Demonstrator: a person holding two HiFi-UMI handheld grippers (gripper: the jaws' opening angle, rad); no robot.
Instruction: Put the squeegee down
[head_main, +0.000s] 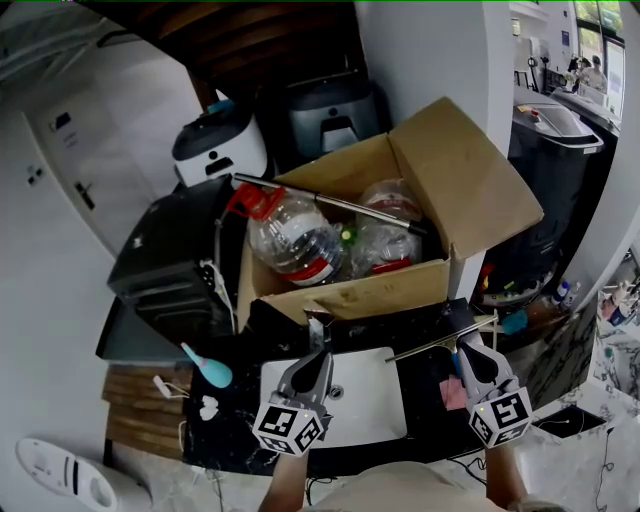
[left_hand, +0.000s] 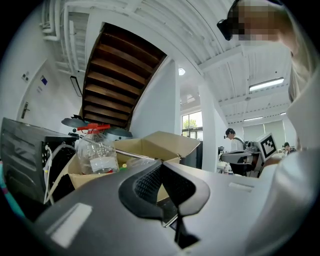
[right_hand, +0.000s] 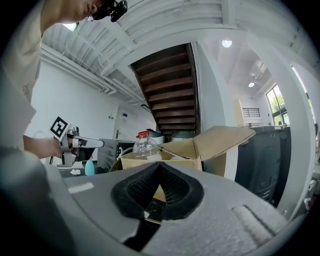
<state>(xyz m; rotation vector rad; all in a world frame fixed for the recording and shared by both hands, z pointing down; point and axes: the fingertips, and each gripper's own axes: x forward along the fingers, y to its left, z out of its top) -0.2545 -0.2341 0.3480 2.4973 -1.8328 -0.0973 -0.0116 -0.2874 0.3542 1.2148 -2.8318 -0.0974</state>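
**A:** Squeegee (head_main: 440, 344), where is it? I've got a long metal bar lying slantwise on the dark desk (head_main: 425, 405), just right of the white sink (head_main: 390, 352).

**B:** That's the one. It looks to be resting on the desk rather than carried. The right tool (head_main: 463, 352) sits right at its middle from above, but I can't tell if they touch.

**A:** And the jaws?

**B:** Pressed together. The right gripper view shows pad against pad and nothing pinched between them. The left tool (head_main: 318, 355) is the same: closed and empty, out over the sink's near left side.

**A:** So which step is this?

**B:** I'd call the put-down as good as done. The bar is on the desk and no tool has it.

**A:** What's next, then?

**B:** Only a clean exit, I think. Draw the right tool back toward the person without clipping the bar, which lies close to the sink edge and might slide in if nudged.

**A:** Anything crowding it?

**B:** Behind it is the open box (head_main: 470, 170) of bottles (head_main: 290, 235), well apart. There's a pink patch (head_main: 452, 392) on the desk by the right tool.
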